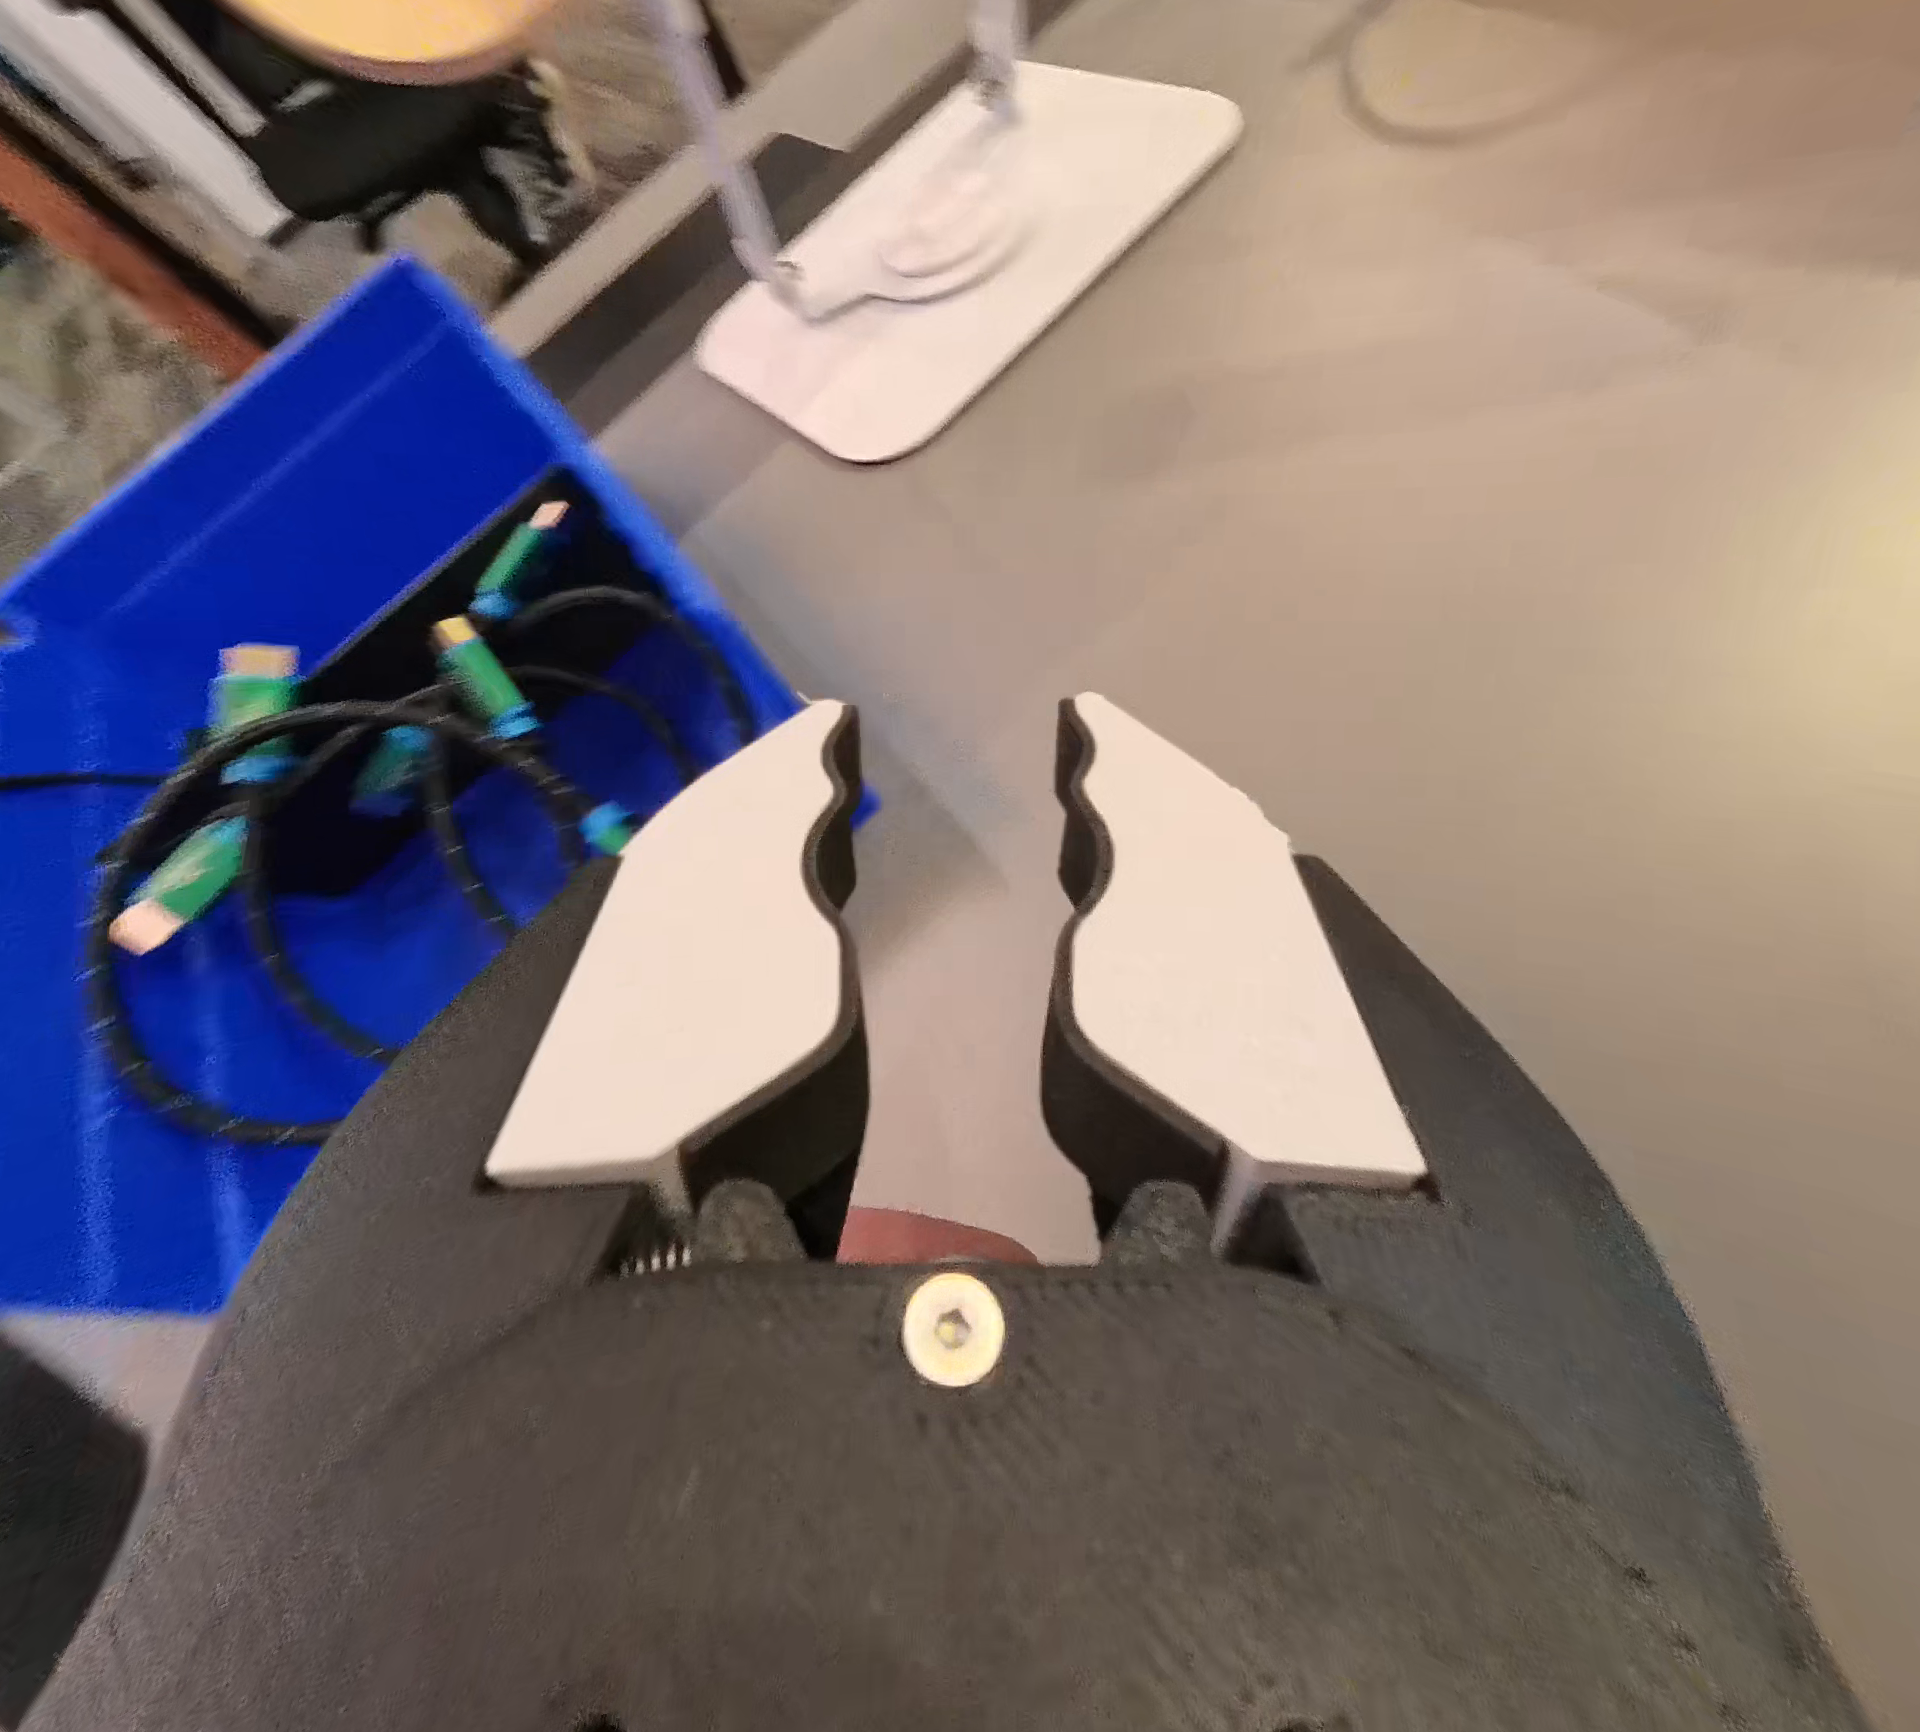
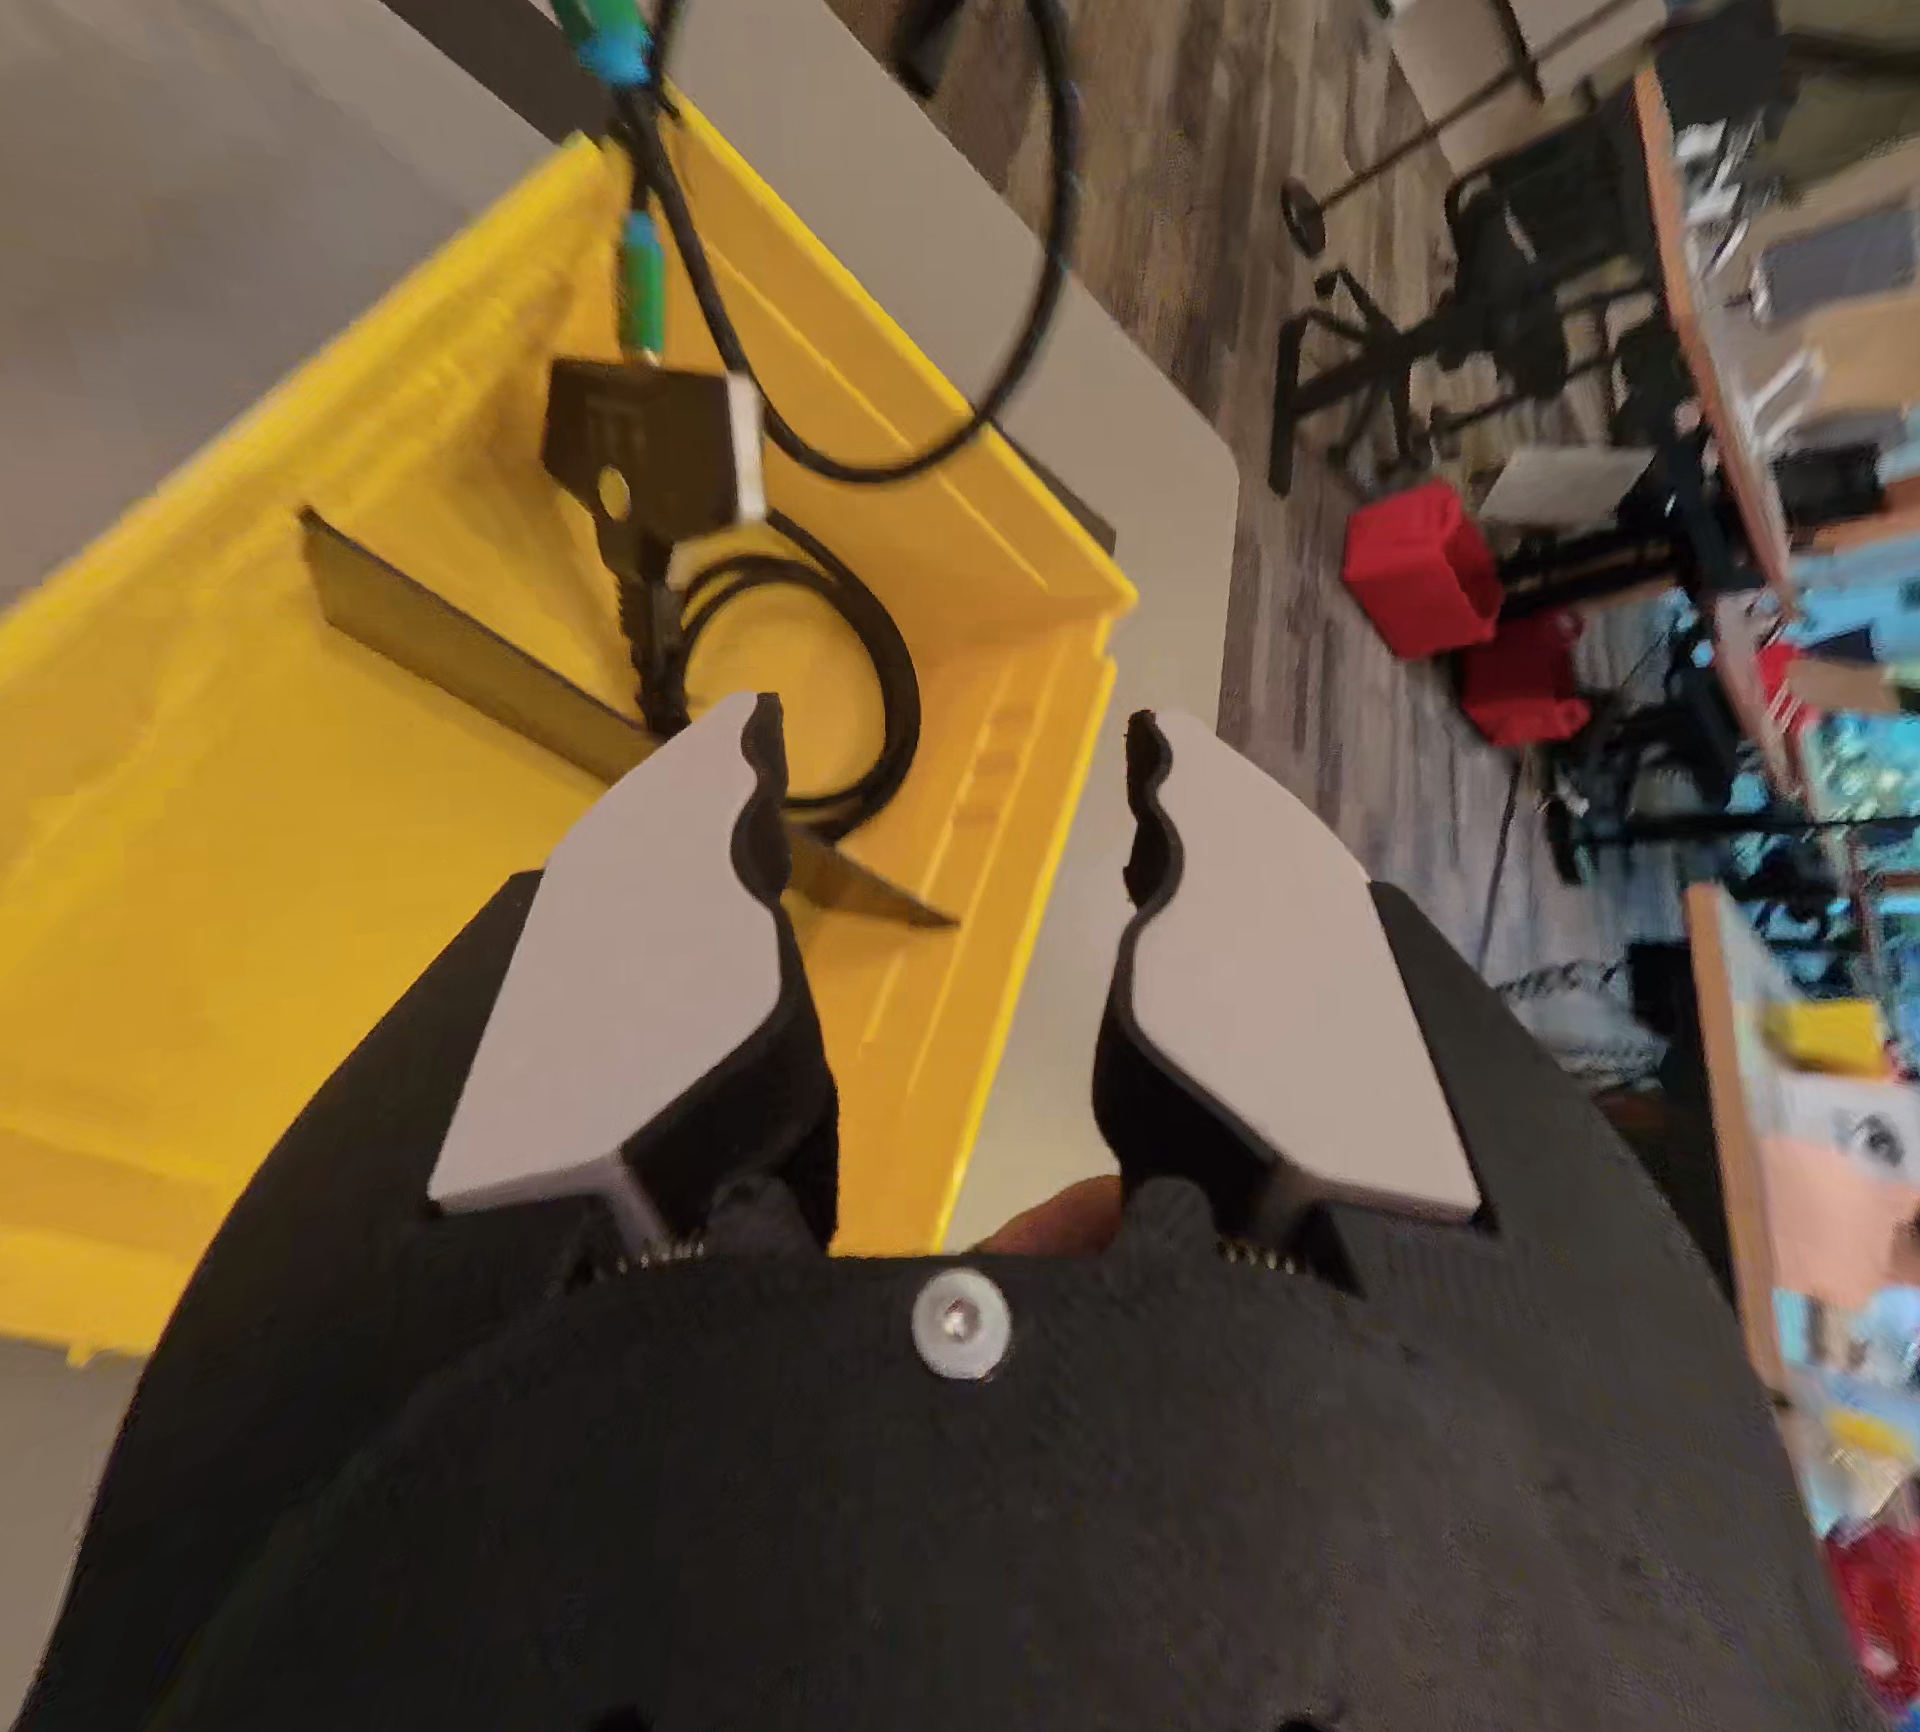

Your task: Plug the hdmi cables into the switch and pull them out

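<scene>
Left view: the left gripper (image 1: 958,726) is held with jaws apart and empty over the table (image 1: 1455,747) — spare cables (image 1: 343,799) are seen at nine o'clock in a blue bin (image 1: 312,456).

Right view: the right gripper (image 2: 951,726), likewise spread and empty, is aimed into a yellow bin (image 2: 1018,706) — the switch (image 2: 649,451) is seen at eleven o'clock, one green plug (image 2: 639,290) seated along that line; this arm is judged nearer.

Black switch (image 2: 649,446) lies in the yellow bin (image 2: 260,799), one green-ended cable (image 2: 639,290) plugged into it. Several black cables with green plugs (image 1: 364,747) lie coiled in the blue bin (image 1: 260,539).

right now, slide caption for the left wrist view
Open left tool above grey table, beside blue bin of HDMI cables.
</scene>
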A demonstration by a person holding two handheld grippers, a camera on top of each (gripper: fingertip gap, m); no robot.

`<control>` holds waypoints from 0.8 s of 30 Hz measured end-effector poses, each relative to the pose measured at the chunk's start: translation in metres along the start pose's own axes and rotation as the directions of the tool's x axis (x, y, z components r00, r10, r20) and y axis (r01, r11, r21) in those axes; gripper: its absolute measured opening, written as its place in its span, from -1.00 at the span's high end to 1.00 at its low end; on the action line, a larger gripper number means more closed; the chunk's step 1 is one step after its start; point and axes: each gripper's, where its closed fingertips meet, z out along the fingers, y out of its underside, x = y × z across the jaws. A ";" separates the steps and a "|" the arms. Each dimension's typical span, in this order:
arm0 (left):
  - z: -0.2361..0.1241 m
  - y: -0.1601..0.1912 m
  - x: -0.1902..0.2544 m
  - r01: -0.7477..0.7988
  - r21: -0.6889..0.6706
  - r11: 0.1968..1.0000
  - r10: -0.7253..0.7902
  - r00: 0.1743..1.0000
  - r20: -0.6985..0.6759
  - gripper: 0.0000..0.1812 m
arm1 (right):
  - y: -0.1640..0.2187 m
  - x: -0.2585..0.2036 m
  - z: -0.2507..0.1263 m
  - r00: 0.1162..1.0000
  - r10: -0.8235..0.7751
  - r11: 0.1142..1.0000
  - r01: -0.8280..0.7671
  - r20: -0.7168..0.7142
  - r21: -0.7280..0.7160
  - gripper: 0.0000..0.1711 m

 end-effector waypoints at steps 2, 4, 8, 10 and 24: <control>-0.014 -0.002 -0.033 0.064 0.028 0.998 -0.066 0.994 0.093 0.58 | 0.027 0.011 -0.009 0.997 0.071 0.997 -0.071 -0.003 -0.033 0.29; -0.032 0.000 -0.068 0.134 0.064 0.989 -0.143 0.973 0.181 0.57 | 0.059 0.019 -0.015 0.993 0.121 0.989 -0.121 -0.004 -0.088 0.28; -0.071 0.029 -0.144 0.172 0.033 0.985 -0.169 0.883 0.438 0.47 | 0.115 0.022 -0.019 0.980 0.198 0.965 -0.194 0.007 -0.176 0.29; -0.083 0.050 -0.172 0.245 0.015 0.969 -0.220 0.841 0.495 0.41 | 0.135 0.018 -0.018 0.974 0.225 0.954 -0.213 0.032 -0.210 0.29; -0.014 0.134 -0.204 0.438 -0.118 0.891 -0.359 0.841 0.405 0.76 | 0.166 -0.038 -0.002 0.885 0.372 0.902 -0.272 0.280 -0.336 0.68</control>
